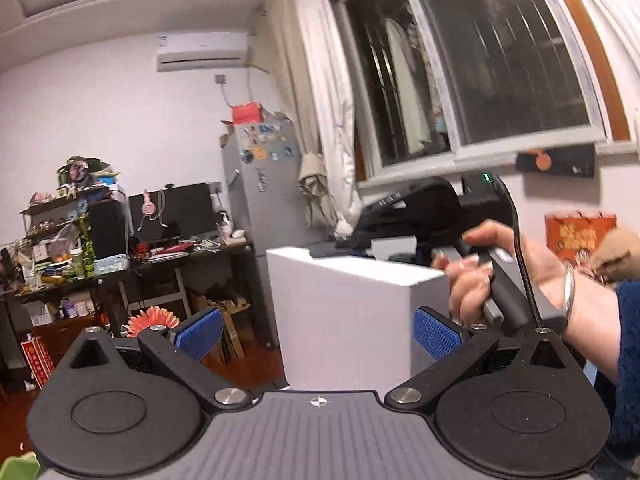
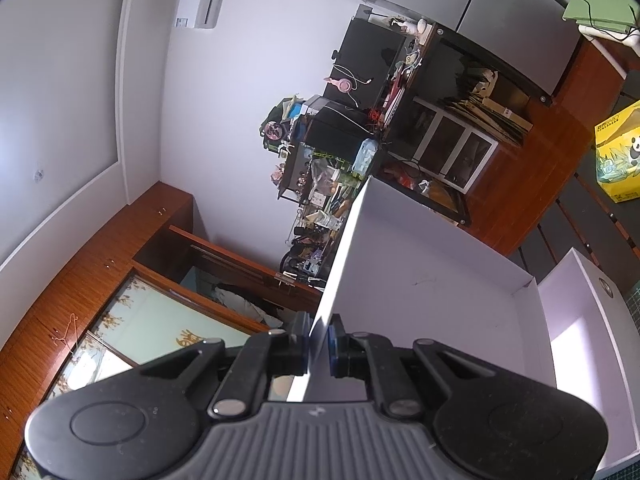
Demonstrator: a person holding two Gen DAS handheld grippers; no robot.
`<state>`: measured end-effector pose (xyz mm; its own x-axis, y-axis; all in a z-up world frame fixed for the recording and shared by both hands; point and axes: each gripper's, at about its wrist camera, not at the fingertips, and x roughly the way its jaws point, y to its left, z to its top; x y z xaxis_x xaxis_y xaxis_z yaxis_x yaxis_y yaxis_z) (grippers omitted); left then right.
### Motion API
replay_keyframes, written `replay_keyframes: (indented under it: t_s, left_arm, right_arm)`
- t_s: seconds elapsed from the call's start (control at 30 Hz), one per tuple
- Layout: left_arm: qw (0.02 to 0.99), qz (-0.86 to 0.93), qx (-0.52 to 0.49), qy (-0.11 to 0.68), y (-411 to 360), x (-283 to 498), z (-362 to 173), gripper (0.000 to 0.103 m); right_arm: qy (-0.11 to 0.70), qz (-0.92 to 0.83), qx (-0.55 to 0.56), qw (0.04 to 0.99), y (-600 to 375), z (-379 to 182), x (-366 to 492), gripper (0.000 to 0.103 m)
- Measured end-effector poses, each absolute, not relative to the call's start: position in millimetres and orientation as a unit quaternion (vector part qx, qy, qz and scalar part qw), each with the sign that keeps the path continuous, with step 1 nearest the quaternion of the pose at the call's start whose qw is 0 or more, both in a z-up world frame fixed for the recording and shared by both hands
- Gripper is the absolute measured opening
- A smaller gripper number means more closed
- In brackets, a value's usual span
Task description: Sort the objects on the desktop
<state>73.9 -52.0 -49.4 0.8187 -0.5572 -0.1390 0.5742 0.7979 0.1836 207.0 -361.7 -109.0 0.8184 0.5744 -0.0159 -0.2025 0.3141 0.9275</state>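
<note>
While the right hand-held gripper [image 2: 319, 346] pinches the wall of the white box [image 2: 404, 264], the left hand-held gripper [image 1: 318, 330] hangs spread wide with nothing in it.

Nearest in the left wrist view, the blue pads [image 1: 200, 330] stand far apart, either side of the box but clear of it. Just beyond on the right, a hand [image 1: 516, 276] in a dark blue sleeve [image 1: 624, 344] grips the other tool's handle beside the box. In the right wrist view the jaws are clamped narrow on the box's thin edge; the box is tilted, its open inside facing right. Farther off stand a cluttered desk [image 1: 168, 256], a grey fridge [image 1: 264, 184] and, high on the wall, an air conditioner [image 1: 202, 52].
</note>
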Motion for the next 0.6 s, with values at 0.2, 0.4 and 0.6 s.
replay_keyframes:
  t_s: [0.2, 0.4, 0.6]
  left_arm:
    - [0.943, -0.31, 0.104, 0.067, -55, 64, -85, 0.1]
    - [0.94, -0.32, 0.076, 0.084, -65, 64, -112, 0.091]
    - [0.942, -0.319, 0.061, 0.085, -75, 70, -126, 0.09]
  right_arm:
    - [0.173, 0.246, 0.536, 0.789, -358, -108, 204, 0.008]
    - [0.17, 0.239, 0.538, 0.79, -359, -106, 198, 0.009]
    - [0.165, 0.232, 0.545, 0.789, -364, -108, 192, 0.01]
